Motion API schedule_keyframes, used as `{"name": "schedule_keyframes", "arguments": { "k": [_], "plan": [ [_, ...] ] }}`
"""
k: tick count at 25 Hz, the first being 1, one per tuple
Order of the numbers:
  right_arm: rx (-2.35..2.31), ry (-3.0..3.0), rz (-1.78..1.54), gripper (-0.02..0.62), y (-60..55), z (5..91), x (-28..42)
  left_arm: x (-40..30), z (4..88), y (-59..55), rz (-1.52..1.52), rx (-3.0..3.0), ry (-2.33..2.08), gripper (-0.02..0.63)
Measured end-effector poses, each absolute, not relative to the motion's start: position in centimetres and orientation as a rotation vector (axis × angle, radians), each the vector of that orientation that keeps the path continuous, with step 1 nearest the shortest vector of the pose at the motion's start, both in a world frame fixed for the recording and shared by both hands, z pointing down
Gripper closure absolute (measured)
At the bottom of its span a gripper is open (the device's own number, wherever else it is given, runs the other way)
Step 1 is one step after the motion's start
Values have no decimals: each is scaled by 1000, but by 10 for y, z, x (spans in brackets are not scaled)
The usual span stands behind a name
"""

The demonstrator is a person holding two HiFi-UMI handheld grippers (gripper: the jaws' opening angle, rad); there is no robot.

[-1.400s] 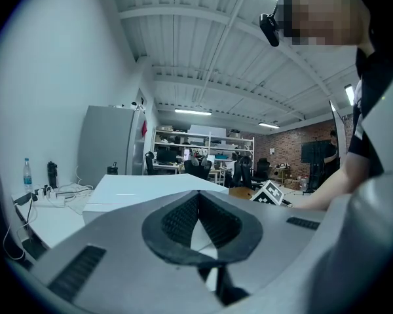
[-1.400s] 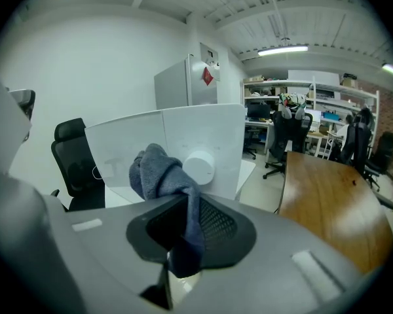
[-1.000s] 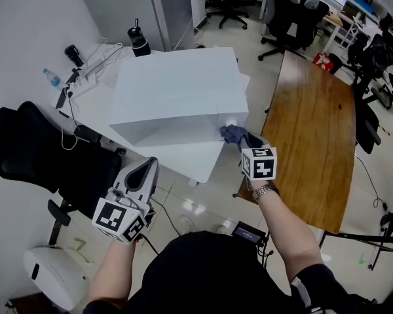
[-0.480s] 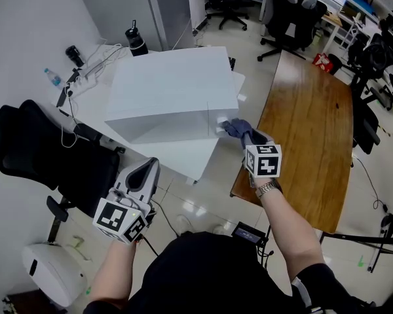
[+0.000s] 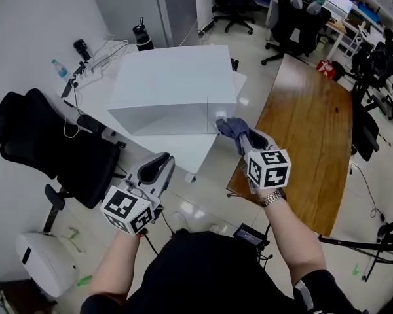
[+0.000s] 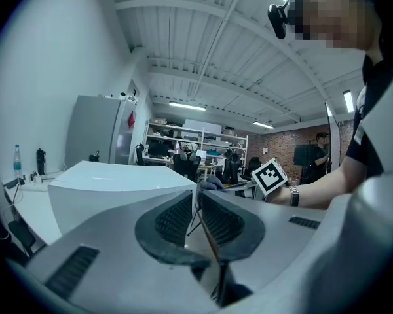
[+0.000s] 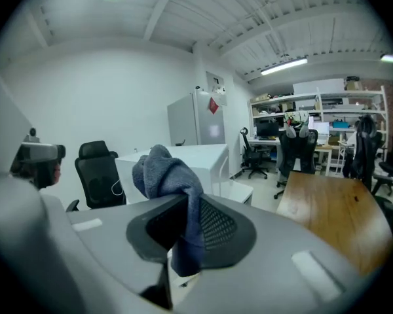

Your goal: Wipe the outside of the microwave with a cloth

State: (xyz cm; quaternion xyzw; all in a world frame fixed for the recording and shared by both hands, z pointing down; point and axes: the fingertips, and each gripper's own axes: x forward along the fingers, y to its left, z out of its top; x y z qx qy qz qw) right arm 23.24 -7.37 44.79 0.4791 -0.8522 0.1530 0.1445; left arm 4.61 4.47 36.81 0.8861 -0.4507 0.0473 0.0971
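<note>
The white microwave (image 5: 173,90) stands on a white table (image 5: 177,154). My right gripper (image 5: 239,136) is shut on a bunched blue-grey cloth (image 5: 230,128), which sits at the microwave's near right corner; whether it touches I cannot tell. In the right gripper view the cloth (image 7: 167,175) bulges above the jaws, with the microwave (image 7: 209,162) behind it. My left gripper (image 5: 158,165) hangs low in front of the table, apart from the microwave. Its jaws are opening: the left gripper (image 6: 196,205) shows a narrow gap with nothing in it.
A long wooden table (image 5: 308,129) runs along the right. A black office chair (image 5: 46,149) stands left of the white table. A dark flask (image 5: 143,36), a small water bottle (image 5: 60,67) and cables lie behind the microwave. More chairs and desks fill the far room.
My right gripper has risen with the cloth along the microwave's near right corner. The left gripper has drifted right and forward, and a slit has appeared between its jaws.
</note>
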Motion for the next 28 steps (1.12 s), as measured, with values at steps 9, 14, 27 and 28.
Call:
{"name": "schedule_keyframes", "arguments": {
  "k": [9,14,27,28],
  "plan": [
    [907,-2830,449,541,1,379,183,83,362,65,-12,2634,-1121,411],
    [598,-2986,419,541,41,351,164,99,351,81,-75,2690,-1034,346],
    [24,-3089,343,541,109,324,125,112,332,117,-128,2769,-890,329],
    [-9,-3084,349,541,112,324,122,111,331,119,-127,2775,-888,357]
  ]
}}
